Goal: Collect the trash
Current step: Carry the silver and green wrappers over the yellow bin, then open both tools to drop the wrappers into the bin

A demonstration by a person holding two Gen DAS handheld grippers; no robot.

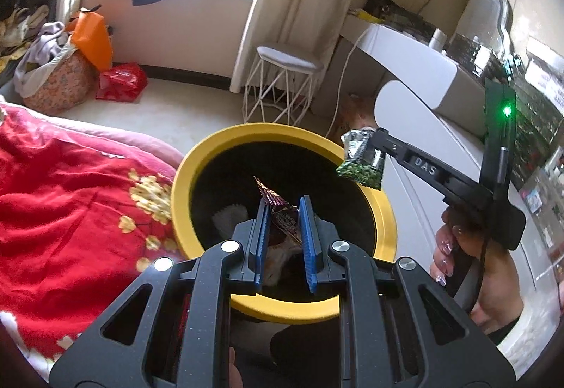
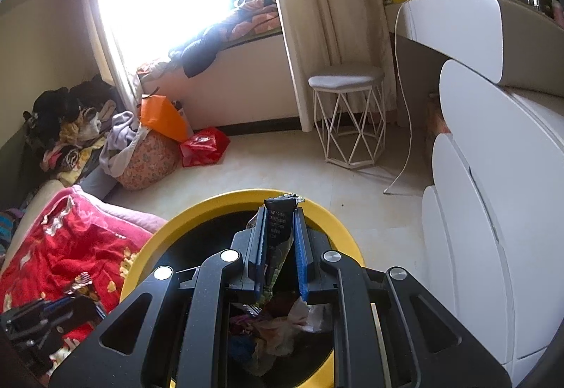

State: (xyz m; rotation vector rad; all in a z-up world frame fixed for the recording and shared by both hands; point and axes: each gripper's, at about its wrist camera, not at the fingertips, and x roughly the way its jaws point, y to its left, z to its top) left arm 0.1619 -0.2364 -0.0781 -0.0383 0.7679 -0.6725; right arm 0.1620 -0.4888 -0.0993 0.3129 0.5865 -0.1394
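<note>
A round bin with a yellow rim (image 1: 197, 155) and a black liner stands below both grippers, with crumpled trash (image 2: 282, 328) inside. My left gripper (image 1: 284, 202) is shut on a dark maroon wrapper (image 1: 278, 211), held over the bin's opening. In the left wrist view, my right gripper (image 1: 373, 141) reaches in from the right above the far rim, shut on a green pea snack packet (image 1: 361, 162). The right wrist view shows that packet (image 2: 280, 222) pinched between the blue pads (image 2: 301, 247) over the bin rim (image 2: 211, 208). A hand (image 1: 454, 247) grips the right tool's handle.
A red flowered blanket (image 1: 70, 194) lies left of the bin. A white wire stool (image 2: 347, 116) and a white rounded cabinet (image 2: 493, 194) stand on the right, with a cable (image 2: 405, 127) hanging between them. A red bag (image 2: 204, 144), an orange bag (image 2: 162, 116) and piled clothes sit by the window seat.
</note>
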